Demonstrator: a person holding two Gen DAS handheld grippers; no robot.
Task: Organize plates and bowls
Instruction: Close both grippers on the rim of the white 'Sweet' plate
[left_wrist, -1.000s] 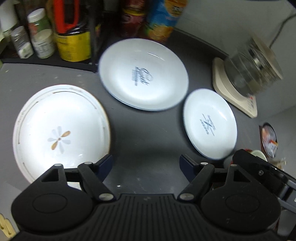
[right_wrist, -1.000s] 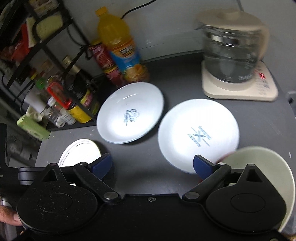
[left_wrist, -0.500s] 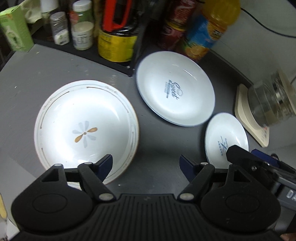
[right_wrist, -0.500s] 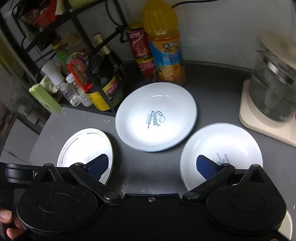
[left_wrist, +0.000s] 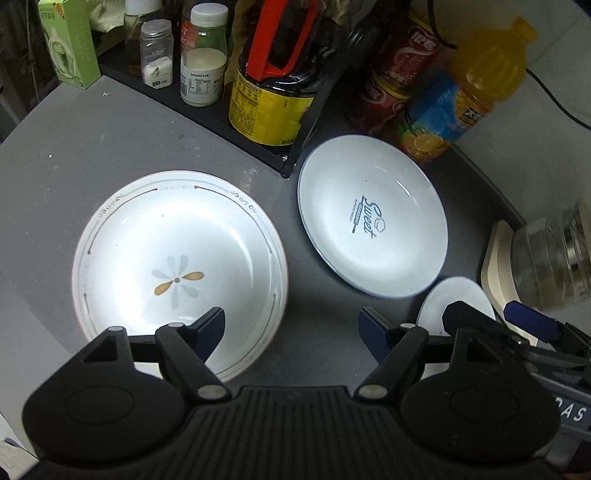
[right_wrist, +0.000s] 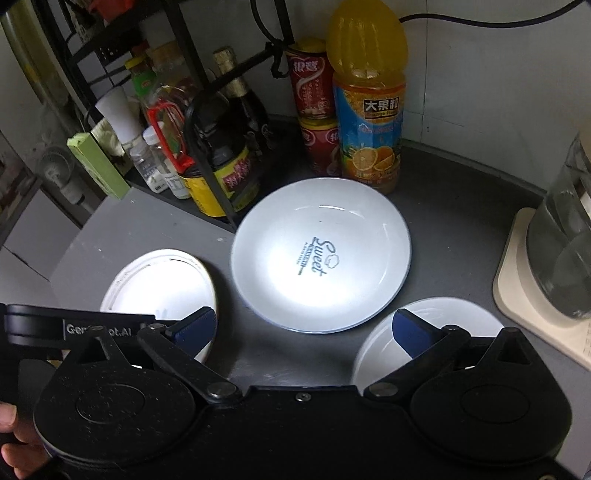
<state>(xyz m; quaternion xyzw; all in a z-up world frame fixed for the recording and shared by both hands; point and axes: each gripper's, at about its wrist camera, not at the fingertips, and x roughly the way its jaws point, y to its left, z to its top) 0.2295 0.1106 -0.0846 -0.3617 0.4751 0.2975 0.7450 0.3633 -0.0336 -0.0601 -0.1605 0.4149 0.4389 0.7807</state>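
Three white dishes lie on the grey counter. A flower-patterned plate (left_wrist: 177, 266) is at the left; it also shows in the right wrist view (right_wrist: 162, 284). A blue-rimmed "Sweet" plate (left_wrist: 373, 218) (right_wrist: 321, 254) is in the middle. A smaller white plate (right_wrist: 436, 332) is at the right, partly hidden by my right gripper; its edge shows in the left wrist view (left_wrist: 458, 299). My left gripper (left_wrist: 291, 325) is open and empty, its left finger over the flower plate's near rim. My right gripper (right_wrist: 303, 328) is open and empty, just short of the "Sweet" plate.
A black rack (left_wrist: 258, 147) with jars and bottles (left_wrist: 273, 92) stands behind the plates. Red cans (right_wrist: 314, 118) and an orange juice bottle (right_wrist: 369, 103) stand at the back. A glass kettle on a cream base (right_wrist: 546, 258) is at the right.
Both grippers have swung left and come in lower toward the plates. The plates have not moved. Both grippers have stayed open.
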